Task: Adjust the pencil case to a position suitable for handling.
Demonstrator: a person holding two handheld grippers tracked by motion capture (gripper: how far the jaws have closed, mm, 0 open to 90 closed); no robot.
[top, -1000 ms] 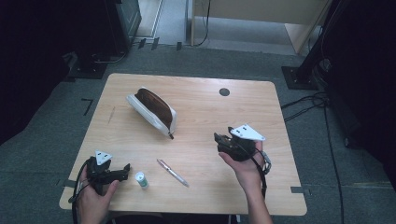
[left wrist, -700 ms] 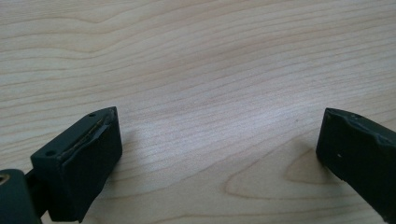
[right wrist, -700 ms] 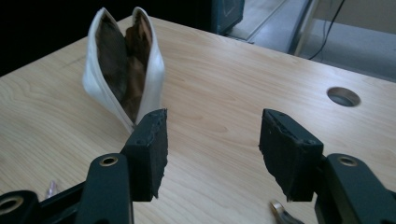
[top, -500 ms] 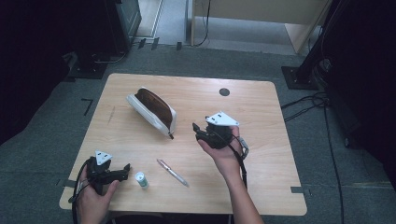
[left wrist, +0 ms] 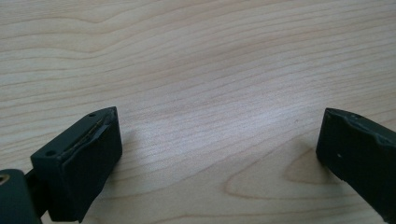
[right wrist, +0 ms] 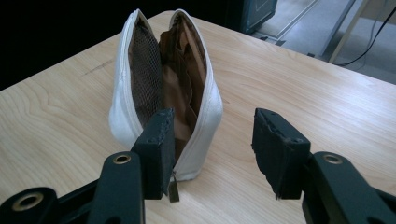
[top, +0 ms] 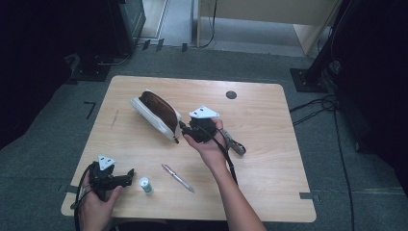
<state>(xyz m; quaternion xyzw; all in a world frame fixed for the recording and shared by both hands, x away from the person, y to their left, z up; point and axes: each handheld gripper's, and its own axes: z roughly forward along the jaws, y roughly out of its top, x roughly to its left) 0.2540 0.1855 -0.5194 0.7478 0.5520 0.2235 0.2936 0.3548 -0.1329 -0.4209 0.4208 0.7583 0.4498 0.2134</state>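
Observation:
A white pouch with a brown lining lies unzipped at the table's middle left, its mouth gaping. My right gripper is level at the pouch's near end, and its jaws have just been closing. They stand open with the left jaw in front of the pouch's mouth, and the pads press on nothing. The zip pull hangs at that end. My left gripper rests at the front left corner, open wide over bare wood. A pen and a small white tube lie just right of it.
The wooden table has a black round grommet at the back. The right gripper's cable trails over the table's middle. Dark cabinets and cables stand on the grey floor around the table.
My right gripper has moved left across the table from the right side up to the pouch's near end. The left gripper, pen and tube have stayed put.

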